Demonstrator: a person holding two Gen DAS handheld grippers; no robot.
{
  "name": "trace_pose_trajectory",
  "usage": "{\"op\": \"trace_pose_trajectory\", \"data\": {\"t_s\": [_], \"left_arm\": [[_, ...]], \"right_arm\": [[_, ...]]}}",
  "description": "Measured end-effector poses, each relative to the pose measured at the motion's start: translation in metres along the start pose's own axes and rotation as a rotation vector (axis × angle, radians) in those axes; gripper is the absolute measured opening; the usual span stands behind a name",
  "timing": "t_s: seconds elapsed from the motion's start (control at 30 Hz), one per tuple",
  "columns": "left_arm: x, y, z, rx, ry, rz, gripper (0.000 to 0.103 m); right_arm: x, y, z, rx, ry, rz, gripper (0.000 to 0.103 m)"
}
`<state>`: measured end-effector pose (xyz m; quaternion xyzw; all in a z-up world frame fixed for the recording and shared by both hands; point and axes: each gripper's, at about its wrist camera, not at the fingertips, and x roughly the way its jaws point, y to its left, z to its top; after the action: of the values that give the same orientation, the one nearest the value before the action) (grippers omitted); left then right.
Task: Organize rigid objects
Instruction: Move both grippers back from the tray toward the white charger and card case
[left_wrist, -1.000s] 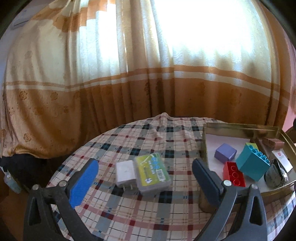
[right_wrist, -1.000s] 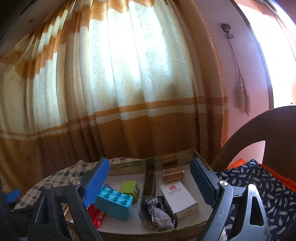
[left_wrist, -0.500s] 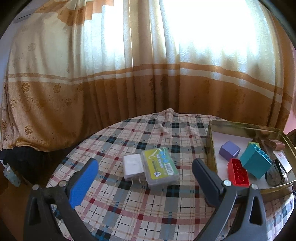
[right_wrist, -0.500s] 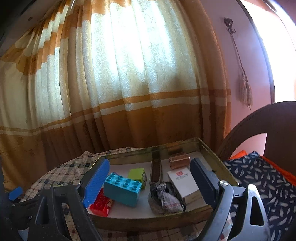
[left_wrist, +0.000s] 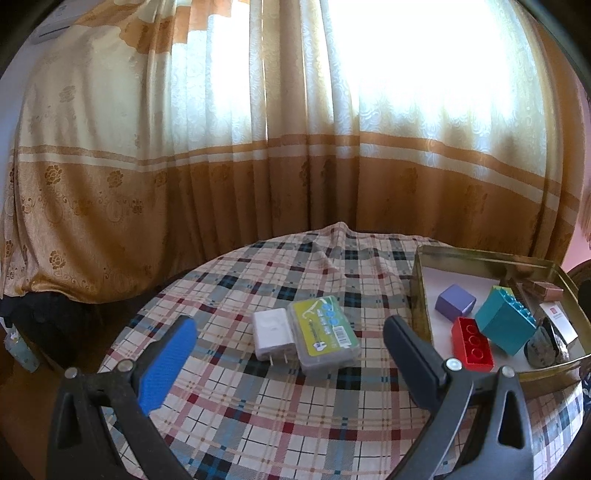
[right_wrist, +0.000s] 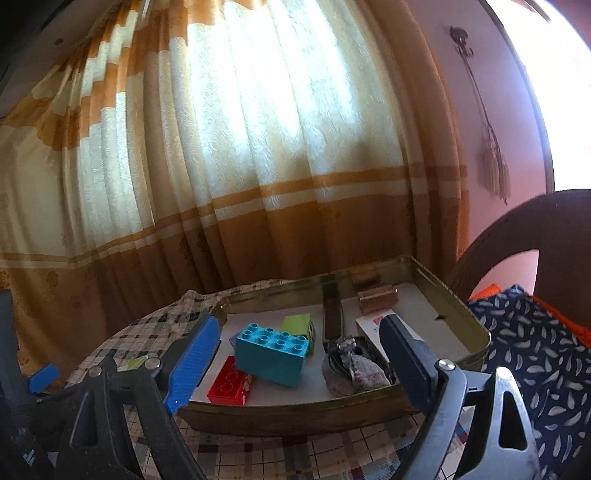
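My left tool (left_wrist: 288, 360) hangs with jaws wide apart and nothing between them. Just past it at 12 o'clock on the desk (left_wrist: 258, 417) lie the charger (left_wrist: 271, 332) and, touching it at its 3 o'clock side, the clear case (left_wrist: 325, 338). Both look light and stiff; the case is probably slick plastic, so I'd grip it across its long sides. My right tool (right_wrist: 295, 354) is spread too, empty, before the tin (right_wrist: 295, 415). Inside (near to far): red brick (right_wrist: 229, 386), teal brick (right_wrist: 271, 350), crumpled wrapper (right_wrist: 351, 371), white box (right_wrist: 369, 328), green block (right_wrist: 297, 325), brown box (right_wrist: 376, 299).
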<state>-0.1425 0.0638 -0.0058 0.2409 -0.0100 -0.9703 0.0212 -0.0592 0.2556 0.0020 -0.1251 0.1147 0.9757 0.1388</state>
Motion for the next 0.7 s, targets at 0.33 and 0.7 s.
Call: {"op": "trace_pose_trajectory", "data": {"t_s": [0.33,0.7], "left_arm": [[-0.007,0.003,-0.001,-0.011,-0.015,-0.019,0.103],[-0.011,0.012,-0.002,-0.025,-0.003,-0.04,0.103]], "right_arm": [[-0.006,0.025,-0.007,-0.042,0.008,0.044,0.091],[-0.009,0.036,-0.014,0.001,0.037,0.078,0.091]]}}
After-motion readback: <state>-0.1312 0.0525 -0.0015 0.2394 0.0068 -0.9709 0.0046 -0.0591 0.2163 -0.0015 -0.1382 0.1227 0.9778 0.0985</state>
